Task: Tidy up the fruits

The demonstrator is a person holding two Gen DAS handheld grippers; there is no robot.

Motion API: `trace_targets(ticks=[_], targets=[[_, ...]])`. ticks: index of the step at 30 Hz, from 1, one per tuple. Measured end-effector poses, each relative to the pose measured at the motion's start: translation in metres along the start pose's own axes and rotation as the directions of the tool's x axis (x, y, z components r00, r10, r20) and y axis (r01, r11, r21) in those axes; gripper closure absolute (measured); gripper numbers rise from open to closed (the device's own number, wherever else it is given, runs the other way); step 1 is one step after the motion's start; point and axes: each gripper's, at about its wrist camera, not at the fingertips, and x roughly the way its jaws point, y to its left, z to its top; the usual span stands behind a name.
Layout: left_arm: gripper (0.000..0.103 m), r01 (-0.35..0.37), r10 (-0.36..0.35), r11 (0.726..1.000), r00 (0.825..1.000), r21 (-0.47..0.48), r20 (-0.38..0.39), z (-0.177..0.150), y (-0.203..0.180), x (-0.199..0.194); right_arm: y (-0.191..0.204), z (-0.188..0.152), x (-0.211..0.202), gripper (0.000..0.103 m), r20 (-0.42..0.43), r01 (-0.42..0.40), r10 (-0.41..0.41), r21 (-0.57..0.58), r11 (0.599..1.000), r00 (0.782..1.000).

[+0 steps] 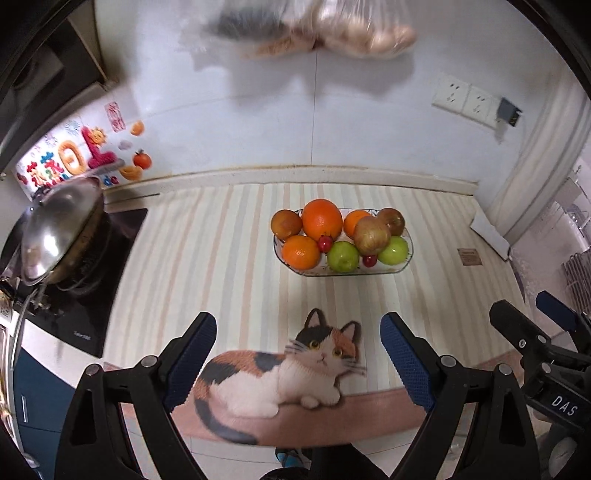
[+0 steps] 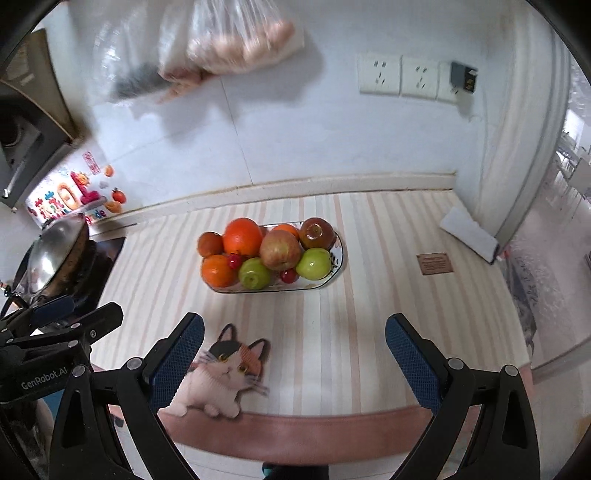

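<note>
An oval glass dish [image 1: 400, 264] [image 2: 341, 258] stands on the striped mat, piled with fruit: oranges [image 1: 322, 218] [image 2: 242, 236], two green apples [image 1: 342, 256] [image 2: 254, 273], a reddish apple [image 1: 371, 235] [image 2: 279, 250], brownish fruit [image 1: 391, 219] [image 2: 316, 232] and small red cherry tomatoes [image 1: 325, 243] [image 2: 233, 261]. My left gripper [image 1: 298, 332] is open and empty, near the counter's front edge, well short of the dish. My right gripper [image 2: 294, 334] is open and empty, also in front of the dish. Each gripper shows at the edge of the other's view.
A striped mat with a calico cat picture [image 1: 280, 373] [image 2: 221, 373] covers the counter. A wok with a steel lid [image 1: 59, 236] [image 2: 55, 254] sits on a black cooktop at left. Bagged goods [image 1: 332, 29] [image 2: 229, 44] hang on the tiled wall. A white box [image 2: 469, 234] lies at right.
</note>
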Motion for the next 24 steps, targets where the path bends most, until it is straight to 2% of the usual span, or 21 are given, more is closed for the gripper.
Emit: trace_targets(ticks=[5, 10, 14, 24], targets=[[0.012, 0.0, -0.001, 1.0, 0.999, 0.017, 0.055, -0.028, 0.006, -0.048, 0.016, -0.024, -0.06, 0.002, 0.057, 0.006, -0.007, 0.007, 1.0, 0.998], [0.012, 0.031, -0.031, 1.0, 0.997, 0.002, 0.075, -0.051, 0.014, -0.087, 0.03, -0.043, -0.117, 0.002, 0.112, 0.017, -0.017, 0.009, 1.0, 0.994], [0.012, 0.027, -0.028, 1.0, 0.995, 0.008, 0.1, -0.062, 0.013, -0.111, 0.037, -0.056, -0.154, 0.002, 0.139, 0.011, -0.011, 0.003, 1.0, 0.99], [0.012, 0.005, -0.002, 1.0, 0.985, -0.019, 0.172, -0.077, 0.003, -0.157, 0.028, -0.074, -0.205, 0.002, 0.172, -0.031, 0.032, -0.011, 0.999, 0.985]])
